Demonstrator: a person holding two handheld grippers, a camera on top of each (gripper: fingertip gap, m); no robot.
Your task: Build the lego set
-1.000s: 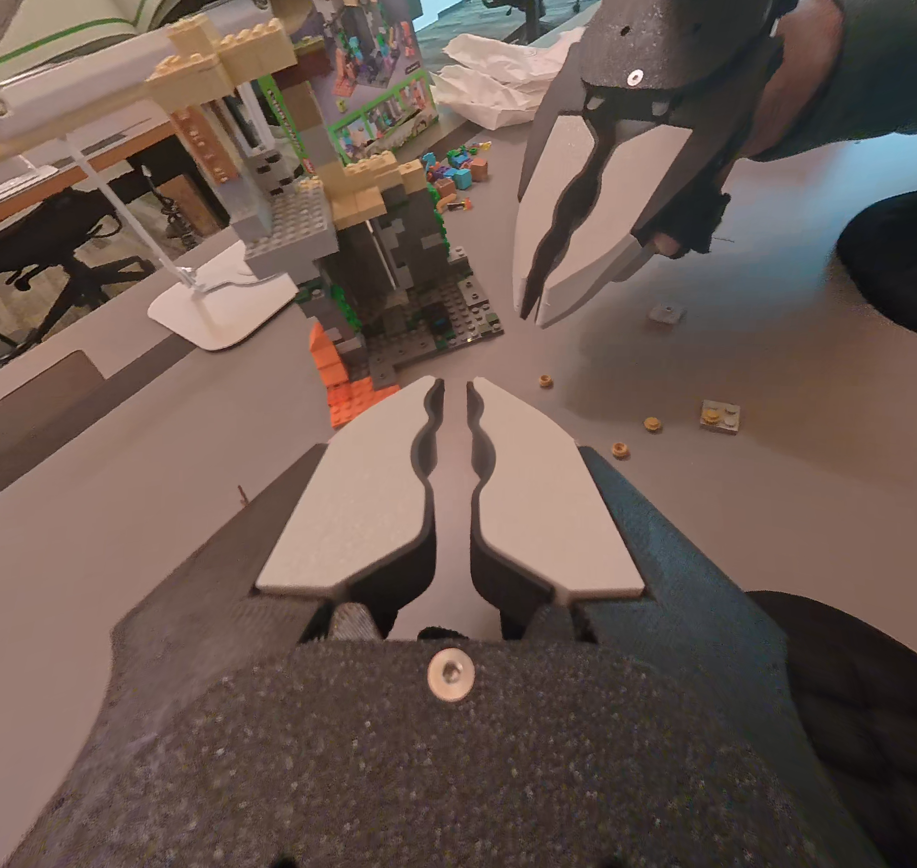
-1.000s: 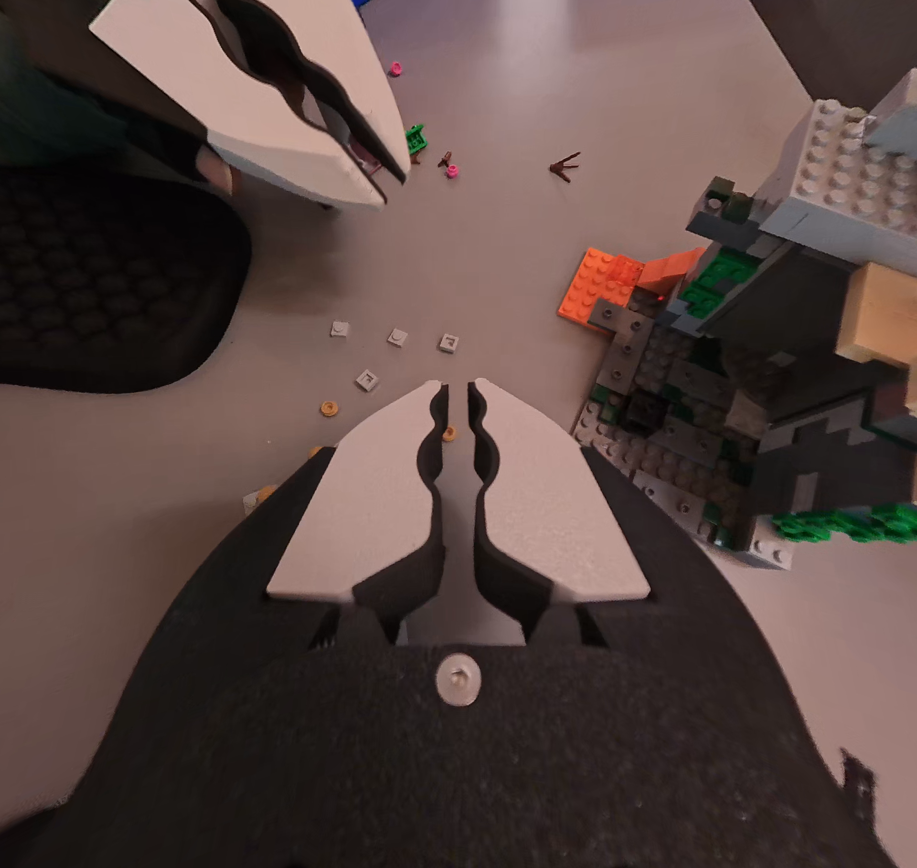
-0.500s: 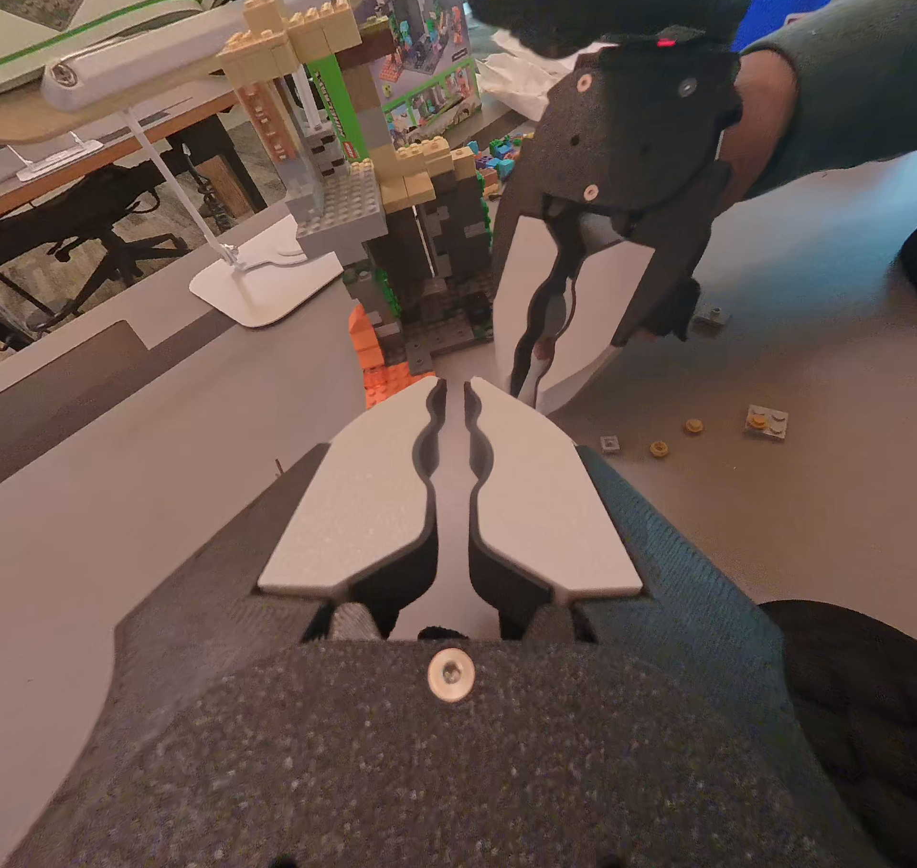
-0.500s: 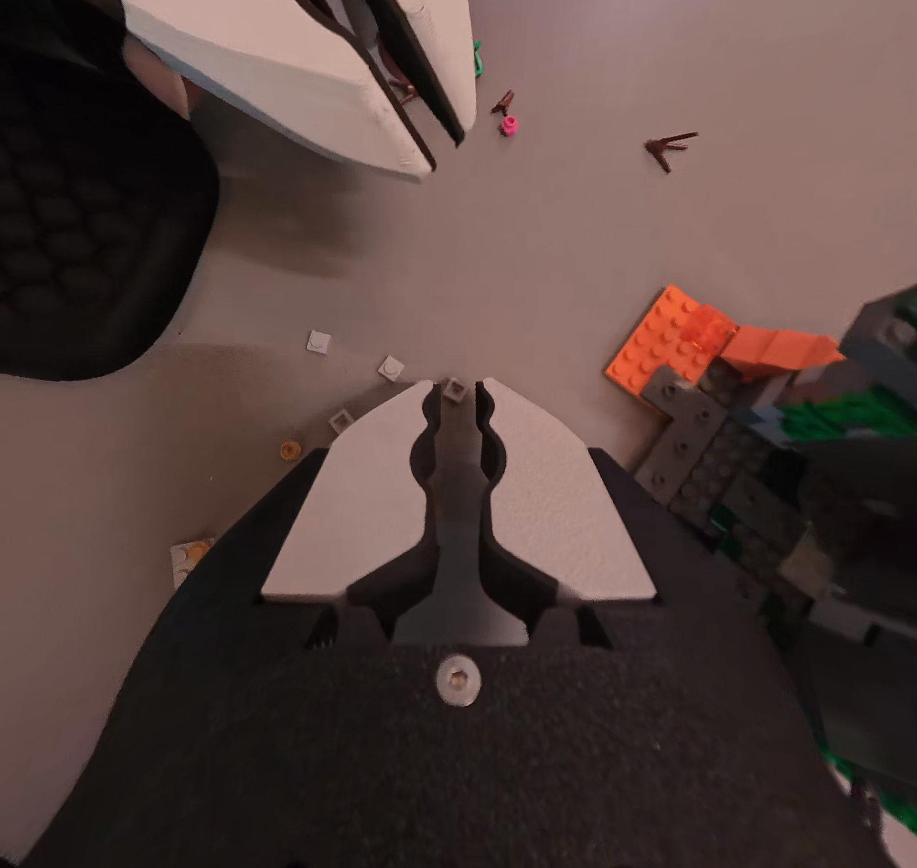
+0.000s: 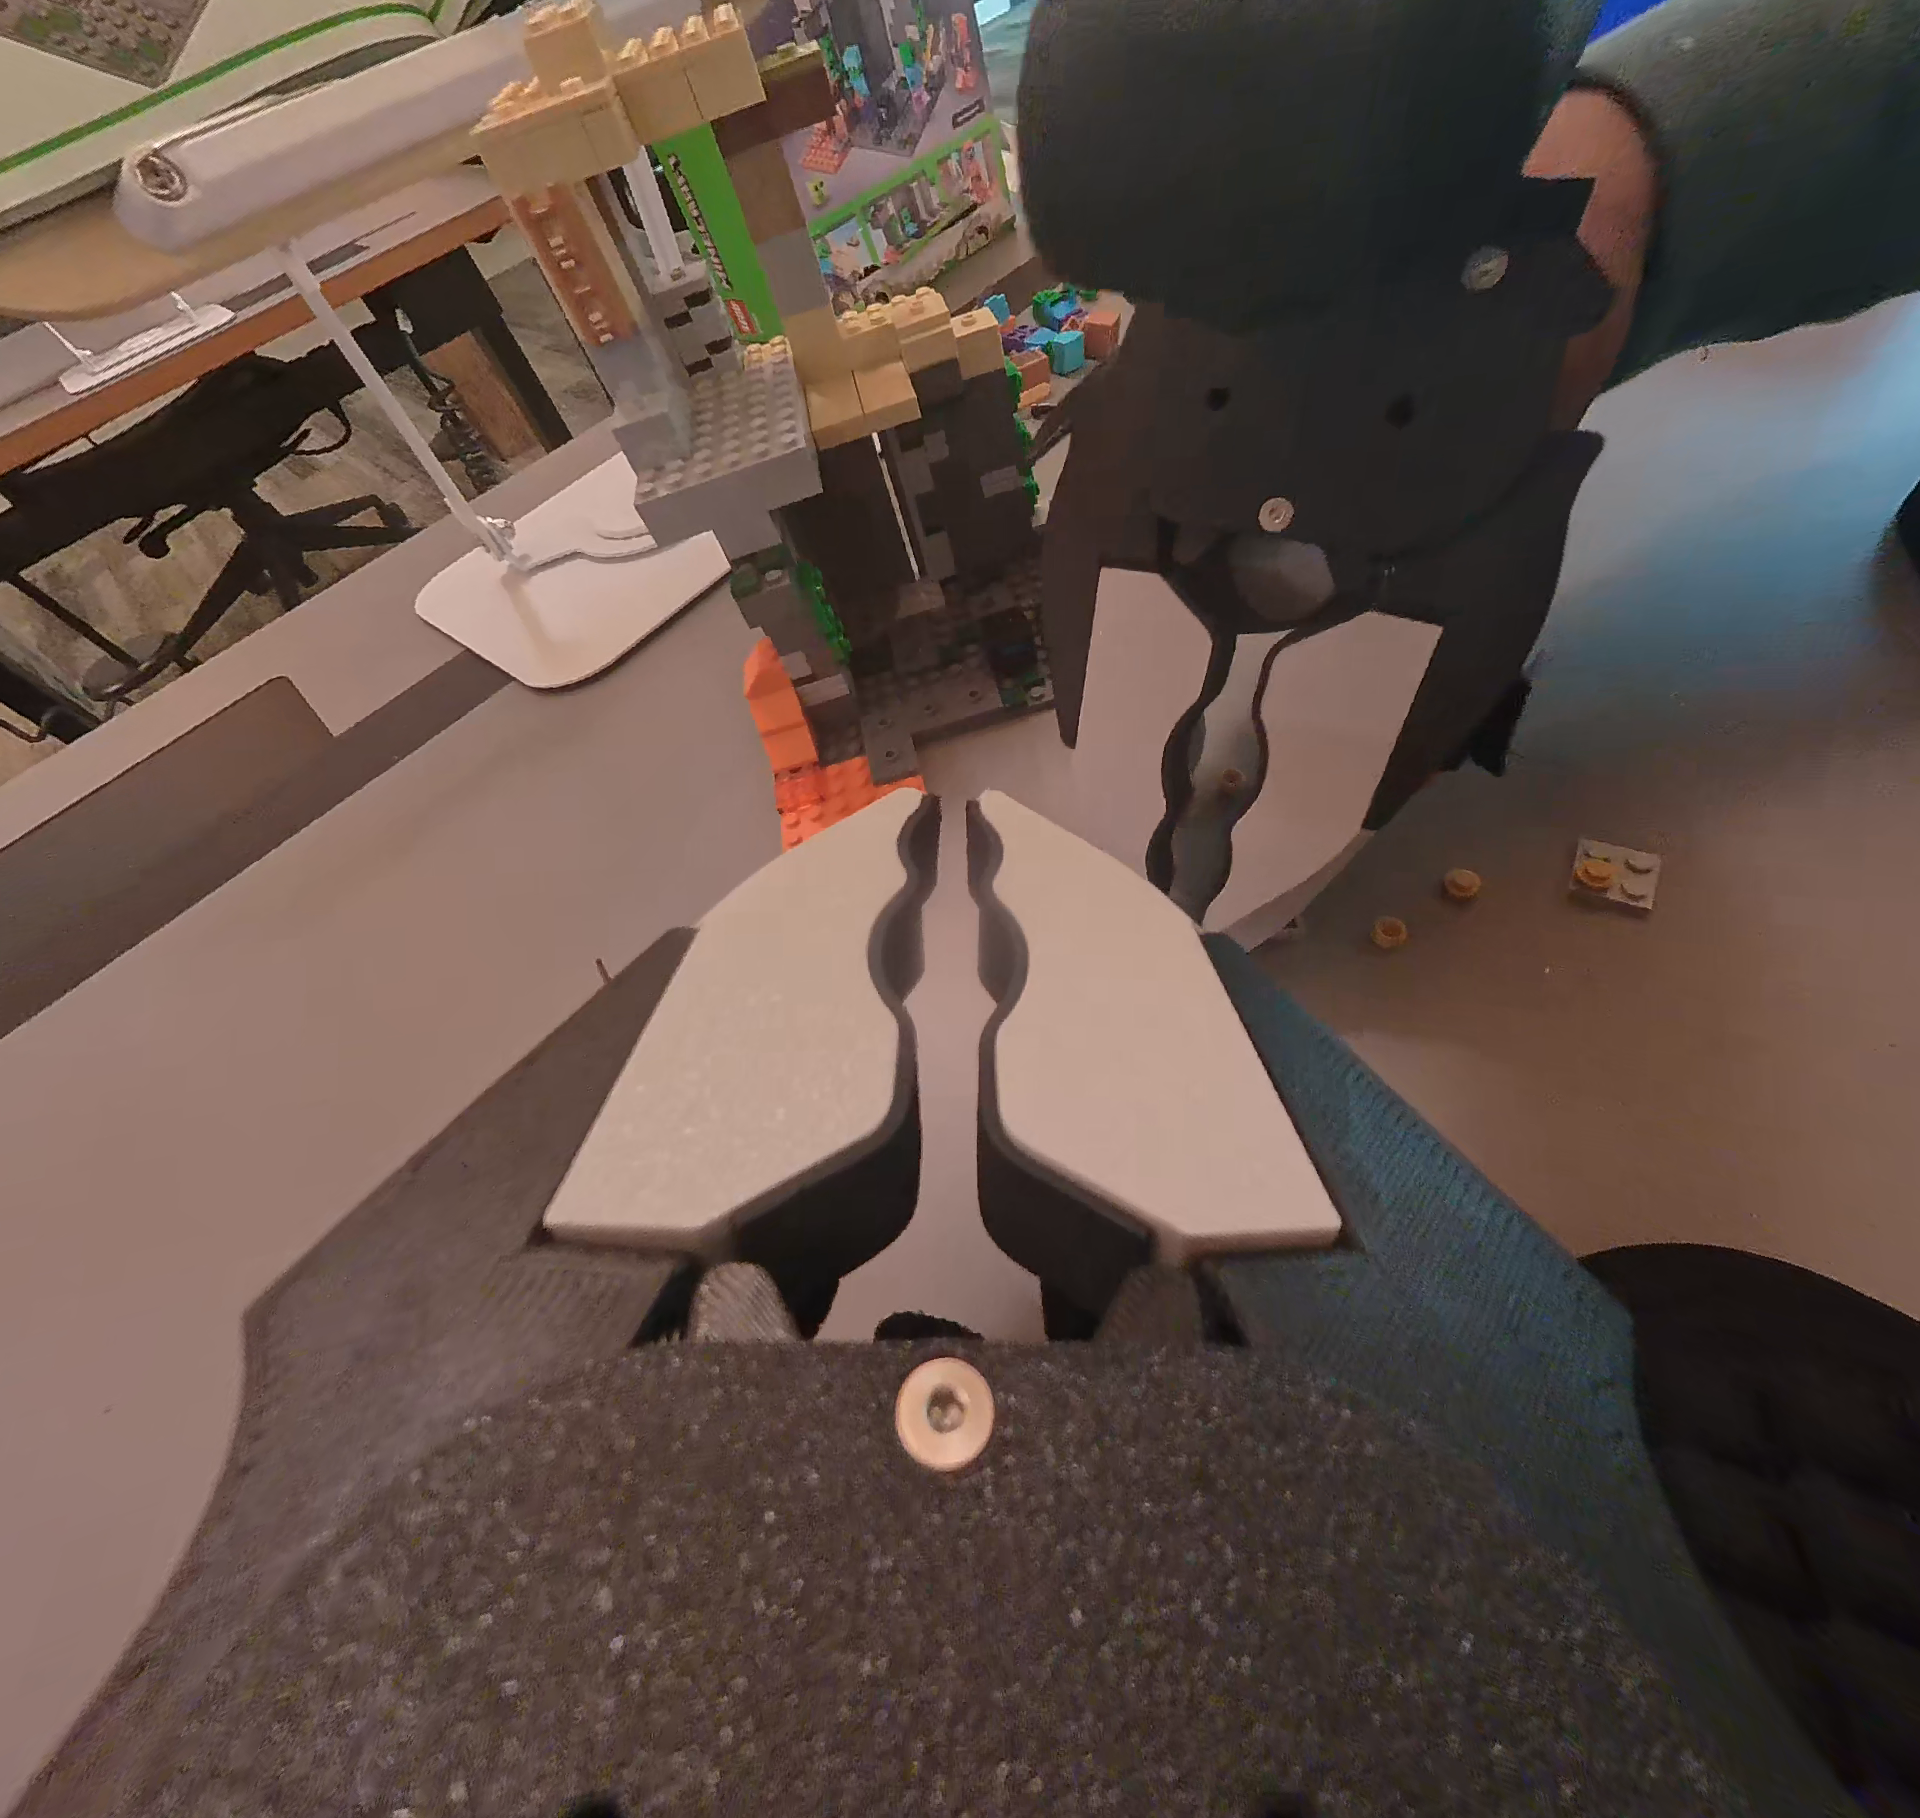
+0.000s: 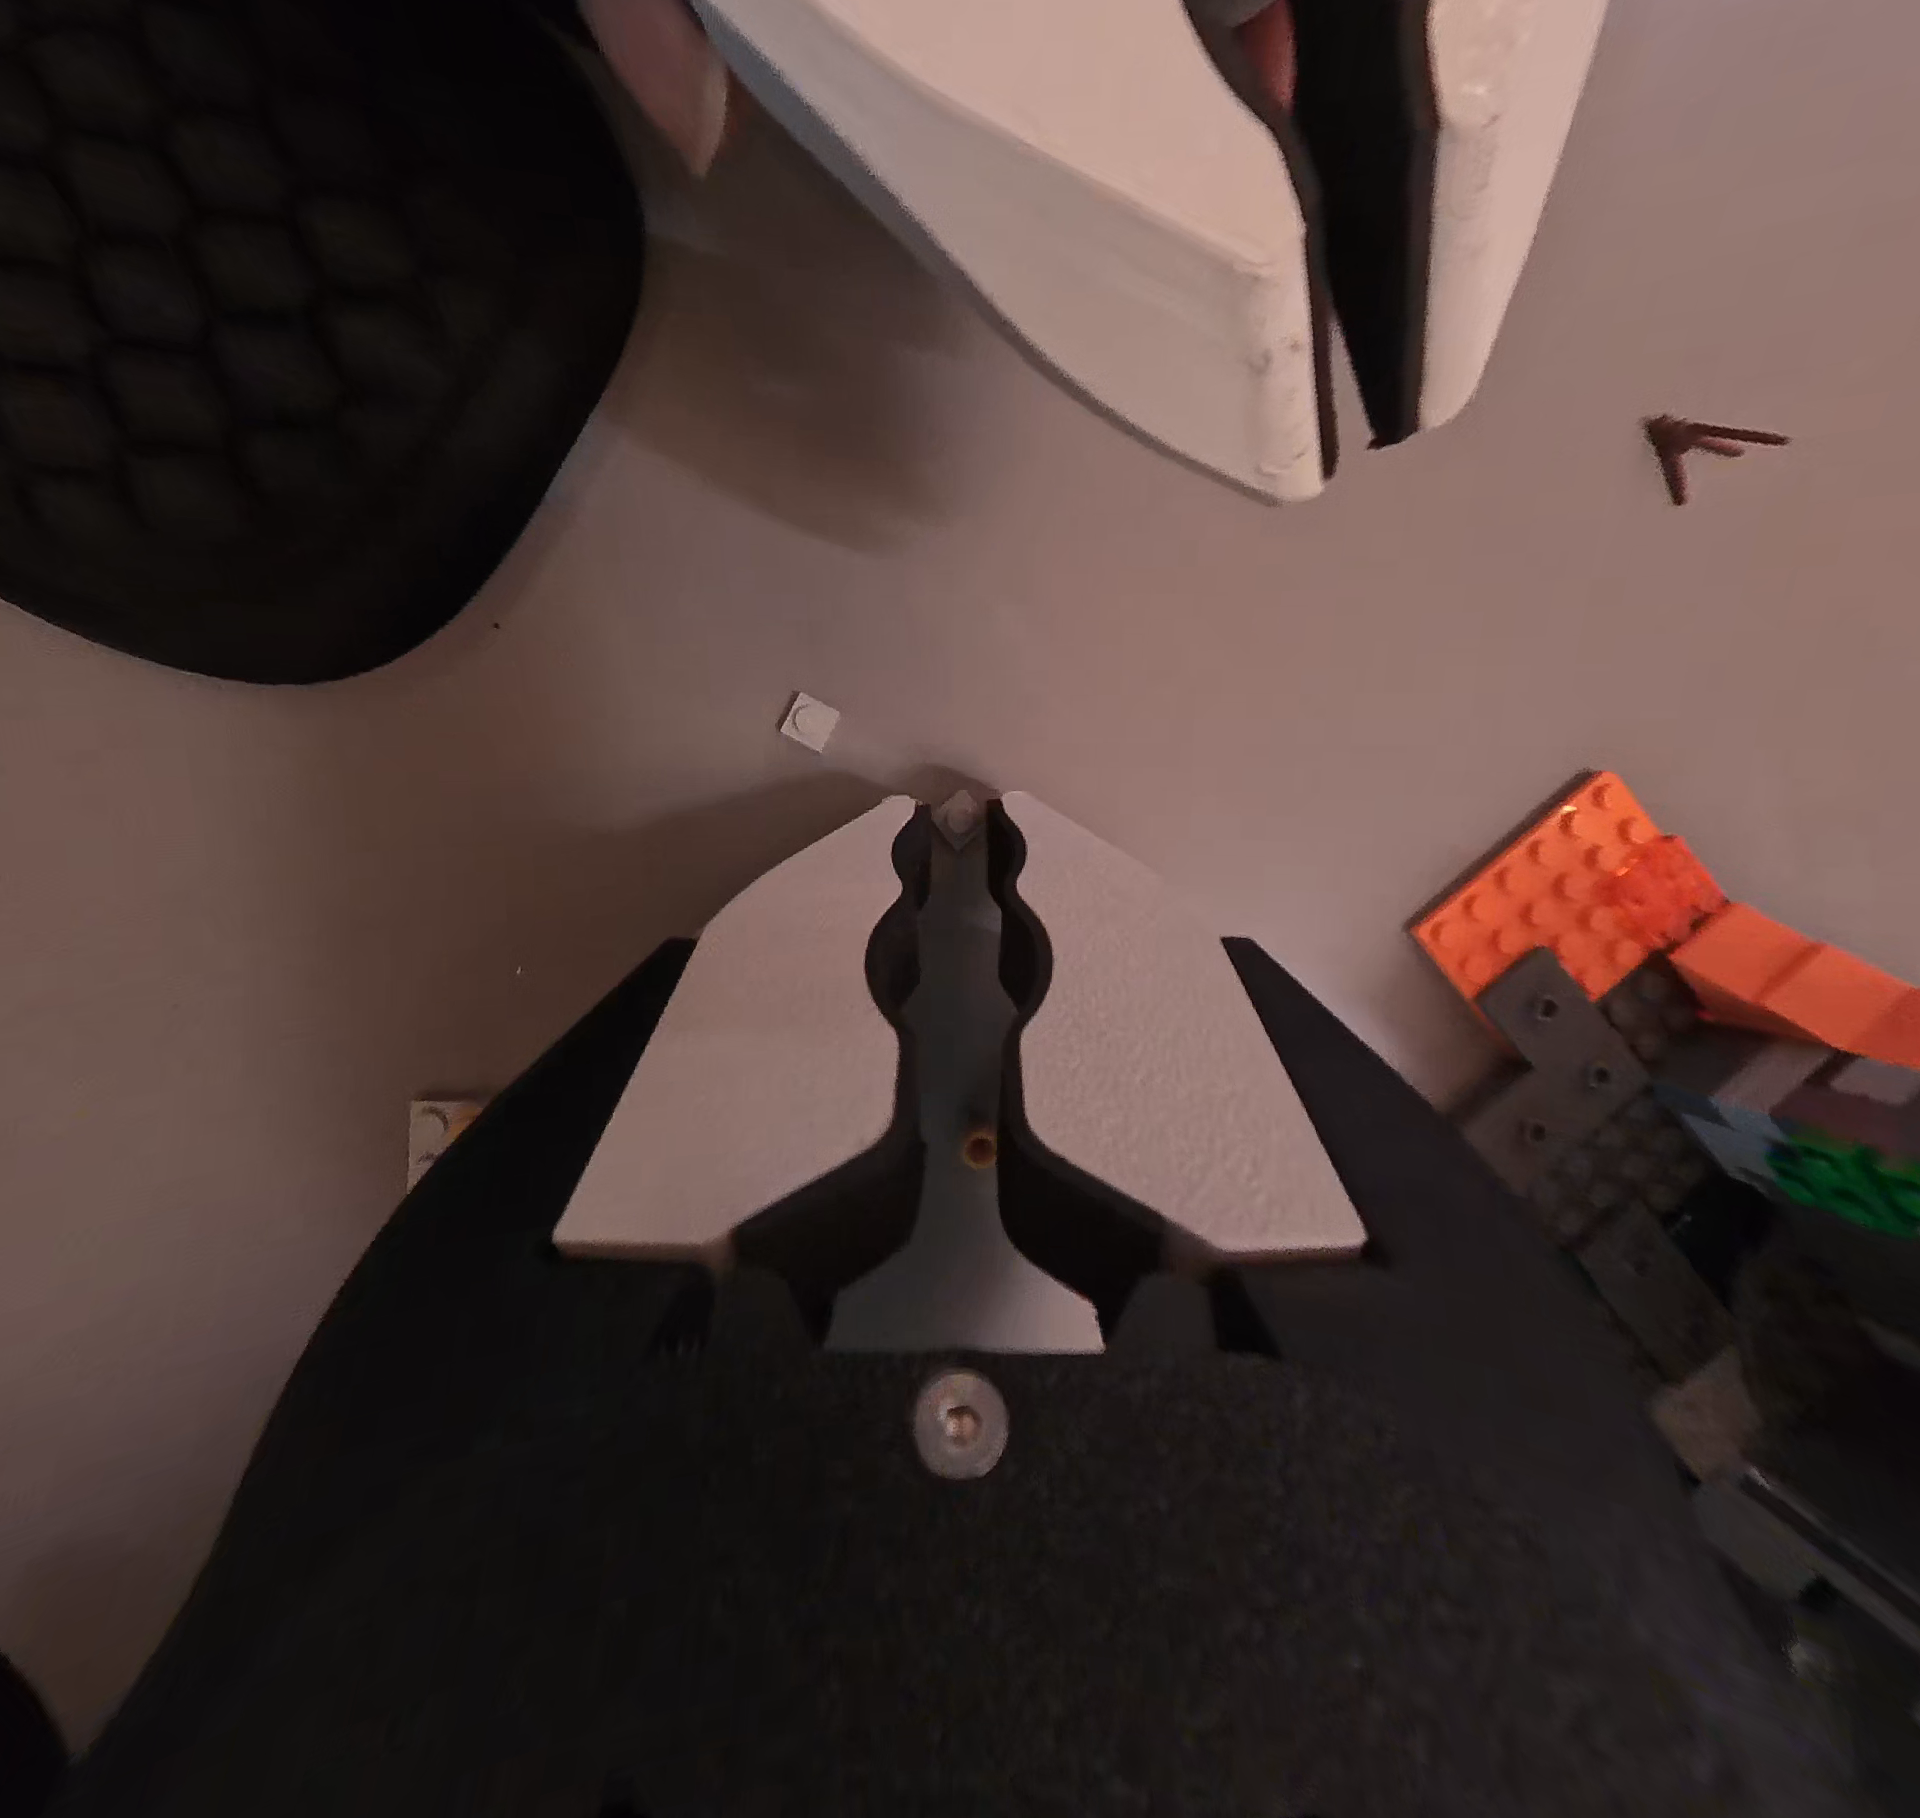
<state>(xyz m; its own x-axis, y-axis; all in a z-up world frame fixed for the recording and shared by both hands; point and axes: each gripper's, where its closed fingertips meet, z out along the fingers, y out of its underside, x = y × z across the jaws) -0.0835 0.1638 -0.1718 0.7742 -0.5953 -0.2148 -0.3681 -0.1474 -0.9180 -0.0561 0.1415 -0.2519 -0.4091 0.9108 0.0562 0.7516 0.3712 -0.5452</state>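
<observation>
While the right gripper (image 6: 956, 810) points almost straight down at the grey tabletop (image 6: 312, 885), a tiny light-grey square one-stud plate (image 6: 956, 821) sits right between its fingertips, turned diamond-wise. The jaws look closed down to a narrow gap around it, but I honestly can't tell whether they're actually pinching it or just straddling it. A second small grey square plate (image 6: 809, 721) lies just up and left of the tips, and a tiny tan round stud (image 6: 978, 1150) shows on the table through the gap farther back.

From the left wrist view, the right gripper (image 5: 1210, 885) is tipped steeply down with its tips at the table, a hand (image 5: 1590, 179) in a dark sleeve wrapped around the handle. The left gripper (image 5: 954, 807) hangs low over the table, nearly level, jaws almost together with only a thin slit and nothing between them.

Just beyond them stands the half-built Lego tower (image 5: 831, 480) of dark grey, tan and green bricks, with orange plates (image 6: 1548, 885) at its foot. More tan studs (image 5: 1461, 883) and a grey two-by-two plate (image 5: 1615, 875) lie off to the right.
</observation>
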